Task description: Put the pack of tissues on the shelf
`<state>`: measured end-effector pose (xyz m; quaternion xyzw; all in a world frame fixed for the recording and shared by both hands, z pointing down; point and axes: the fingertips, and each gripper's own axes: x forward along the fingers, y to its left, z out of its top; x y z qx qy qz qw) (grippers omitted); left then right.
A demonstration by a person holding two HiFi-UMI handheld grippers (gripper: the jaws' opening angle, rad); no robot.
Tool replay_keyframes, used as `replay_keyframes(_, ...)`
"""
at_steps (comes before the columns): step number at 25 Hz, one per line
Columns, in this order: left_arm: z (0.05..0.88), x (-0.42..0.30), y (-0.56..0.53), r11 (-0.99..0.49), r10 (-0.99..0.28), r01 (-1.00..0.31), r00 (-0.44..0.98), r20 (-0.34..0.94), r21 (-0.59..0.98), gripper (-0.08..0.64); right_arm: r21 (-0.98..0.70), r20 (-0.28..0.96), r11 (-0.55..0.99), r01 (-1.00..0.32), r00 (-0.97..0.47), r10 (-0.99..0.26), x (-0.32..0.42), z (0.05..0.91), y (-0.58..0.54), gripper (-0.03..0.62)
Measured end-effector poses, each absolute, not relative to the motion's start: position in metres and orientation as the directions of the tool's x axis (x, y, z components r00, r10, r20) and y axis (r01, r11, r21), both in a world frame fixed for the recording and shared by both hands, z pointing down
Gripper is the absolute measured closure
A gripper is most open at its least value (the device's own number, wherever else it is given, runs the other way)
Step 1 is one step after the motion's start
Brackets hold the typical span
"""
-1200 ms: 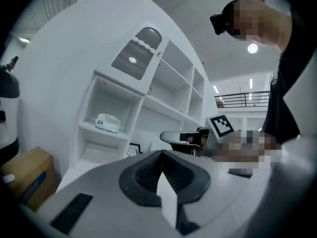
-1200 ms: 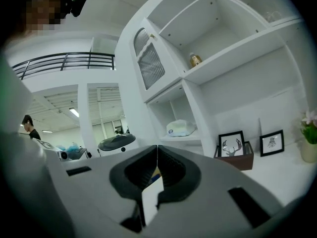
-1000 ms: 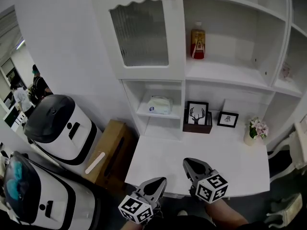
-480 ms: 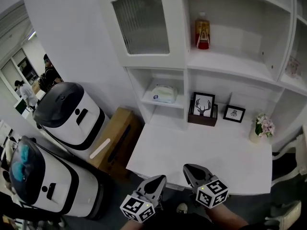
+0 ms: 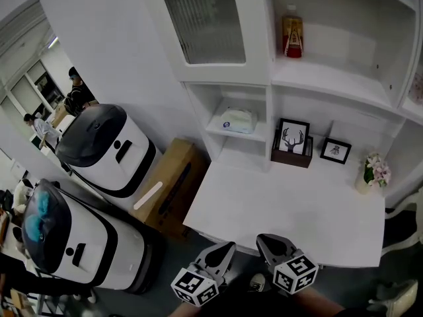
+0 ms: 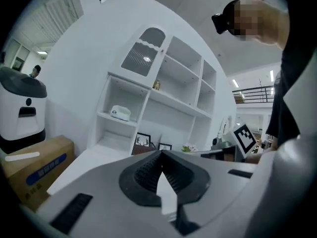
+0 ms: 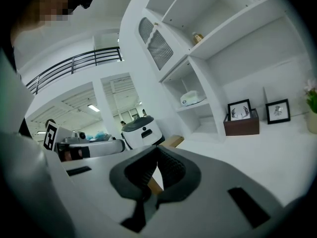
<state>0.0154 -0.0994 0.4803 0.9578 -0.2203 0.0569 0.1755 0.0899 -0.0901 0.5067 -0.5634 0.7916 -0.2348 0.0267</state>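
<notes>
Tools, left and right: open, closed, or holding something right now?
Left tool: closed, tips together, holding nothing.
Right tool: closed, tips together, holding nothing.

Left gripper (image 6: 161,153) jaws together, tissues (image 6: 120,113) on shelf (image 6: 132,122)

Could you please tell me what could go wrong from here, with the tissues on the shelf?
The left tool and right tool hang shut just off the desk edge; lifting either carelessly could knock it. The cardboard box and white machine stand close on the left, so a sideways step might bump them. The pack of tissues looks settled.
</notes>
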Motion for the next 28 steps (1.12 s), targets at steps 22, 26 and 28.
replay_keyframes(22, 0.476, -0.074, -0.104, -0.879, -0.305, -0.333, 0.943, 0.135, 0.340, 0.557, -0.338, 0.240, 0.152, -0.929, -0.241, -0.940, 0.010, 0.494, -0.086, 0.588)
replay_keyframes(26, 0.474, -0.096, -0.105, -0.889, -0.279, -0.304, 0.952, 0.122, 0.342, 0.557, -0.327, 0.247, 0.110, -0.939, -0.197, -0.949, -0.005, 0.494, -0.083, 0.589)
replay_keyframes(28, 0.473, -0.107, -0.107, -0.893, -0.270, -0.293, 0.956, 0.113, 0.342, 0.557, -0.323, 0.247, 0.086, -0.943, -0.171, -0.954, -0.012, 0.493, -0.079, 0.589)
